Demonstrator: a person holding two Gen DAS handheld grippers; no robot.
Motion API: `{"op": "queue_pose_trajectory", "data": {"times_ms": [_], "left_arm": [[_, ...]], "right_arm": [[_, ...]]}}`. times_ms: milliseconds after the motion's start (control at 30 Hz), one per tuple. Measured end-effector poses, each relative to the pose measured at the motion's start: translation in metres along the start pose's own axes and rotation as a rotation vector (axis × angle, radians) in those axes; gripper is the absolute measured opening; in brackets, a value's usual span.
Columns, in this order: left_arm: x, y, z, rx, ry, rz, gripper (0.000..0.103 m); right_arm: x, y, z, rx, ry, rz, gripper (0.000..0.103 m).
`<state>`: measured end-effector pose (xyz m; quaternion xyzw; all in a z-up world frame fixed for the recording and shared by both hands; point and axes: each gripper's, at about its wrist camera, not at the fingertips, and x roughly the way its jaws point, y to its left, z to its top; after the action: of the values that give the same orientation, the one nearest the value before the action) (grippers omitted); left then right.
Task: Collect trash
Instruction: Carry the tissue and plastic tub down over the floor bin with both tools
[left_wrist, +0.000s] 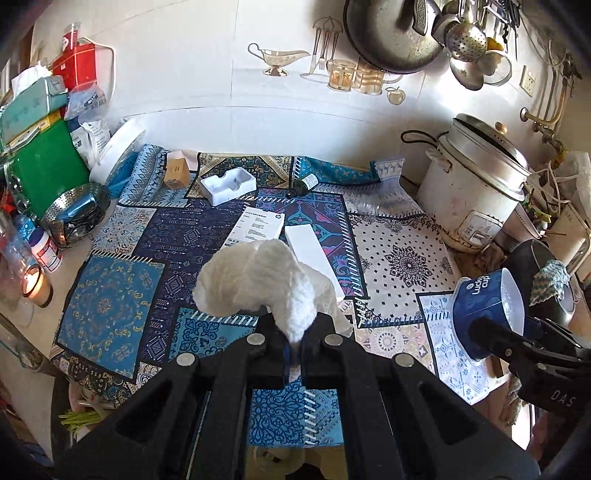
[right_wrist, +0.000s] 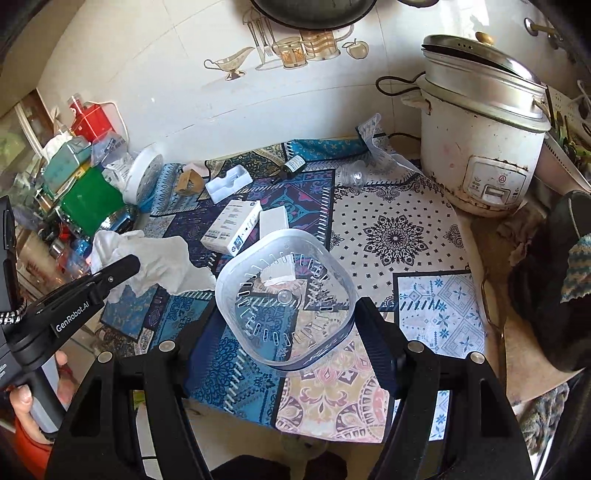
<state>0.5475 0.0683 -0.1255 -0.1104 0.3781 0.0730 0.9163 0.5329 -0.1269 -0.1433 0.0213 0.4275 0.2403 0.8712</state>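
A kitchen counter against a pale tiled wall, spread with a patterned blue cloth (left_wrist: 110, 314). Left gripper (left_wrist: 293, 347): fingers pressed together on the lower end of a crumpled white tissue (left_wrist: 258, 284), which bulges up and forward past the fingertips, clear of the cloth. Right gripper (right_wrist: 280, 325): fingers held apart, clamped on the two sides of a clear plastic cup with a dark blue sleeve (right_wrist: 284, 295), its open mouth turned toward the camera and raised off the cloth.

Beyond the left fingertips, partly hidden by the tissue, lie a printed white box (left_wrist: 260, 223) and a plain white box (left_wrist: 314, 251) side by side. Farther out: a white moulded tray (left_wrist: 227, 184), a small brown carton (left_wrist: 176, 171), a dark bottle lying on its side (left_wrist: 303, 184) and a clear plastic bottle (right_wrist: 352, 175), hard to make out against the cloth. To the right of the right fingers stands a stained white rice cooker (right_wrist: 480, 147) with a steamer tier and a tilted lid. To the left of the left fingers: a green box (left_wrist: 46, 170), a steel colander (left_wrist: 74, 212) and a lit candle in a glass (left_wrist: 35, 284).

The person's hand (right_wrist: 26, 406) on the left gripper's handle is cut off at the frame edge. The pans and ladles (left_wrist: 465, 40) hanging on the wall are cropped at the top.
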Motion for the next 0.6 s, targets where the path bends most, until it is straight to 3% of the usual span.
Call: {"op": "queue_pose_trajectory", "data": {"times_ms": [367, 600], "left_arm": [[-0.071, 0.032, -0.063, 0.095, 0.022, -0.114, 0.002], [-0.11, 0.058, -0.12, 0.138, 0.055, -0.142, 0.002]], "right_arm": [[-0.036, 0.068, -0.067, 0.065, -0.048, -0.049, 0.068], [-0.039, 0.102, -0.123, 0.104, -0.017, -0.081, 0.068]]}}
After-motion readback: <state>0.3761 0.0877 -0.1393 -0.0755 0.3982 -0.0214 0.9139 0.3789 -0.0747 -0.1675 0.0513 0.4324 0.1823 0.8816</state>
